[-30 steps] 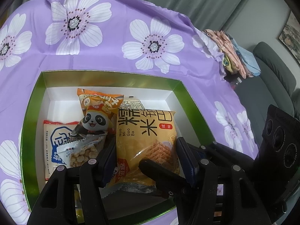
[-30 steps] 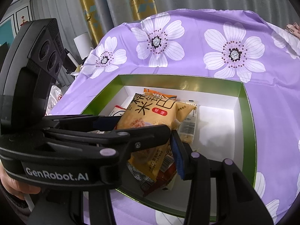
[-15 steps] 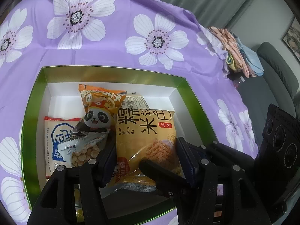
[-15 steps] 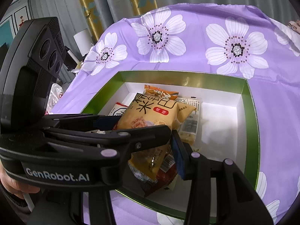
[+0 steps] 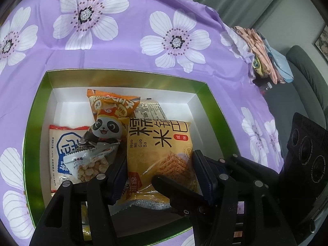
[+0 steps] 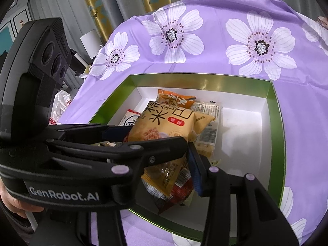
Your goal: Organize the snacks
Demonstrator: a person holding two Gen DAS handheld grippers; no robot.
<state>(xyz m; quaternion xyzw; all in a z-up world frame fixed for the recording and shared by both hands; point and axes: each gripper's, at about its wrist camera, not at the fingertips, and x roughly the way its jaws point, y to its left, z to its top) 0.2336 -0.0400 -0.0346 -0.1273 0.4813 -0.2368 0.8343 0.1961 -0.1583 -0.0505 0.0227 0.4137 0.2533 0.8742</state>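
The lower end of the yellow rice-cracker packet is hidden behind black gripper linkages in the lower middle of the left wrist frame, and the snacks under it show only as a crimped edge. The left gripper has its jaws narrowed onto the packet's two side edges, the blue pads pressing on it. The right gripper reaches across from the lower left of its own frame; its jaws stand partly apart around a red wrapper and the packet's lower corner, but whether they pinch either is hard to tell, since one finger covers the contact.

The packet hangs over the green-rimmed box, its long axis running from the frame bottom toward the top, printed face up, top seam pointing at the box's far wall. Beside it, at centre left, lie a panda packet and a white-and-blue packet.
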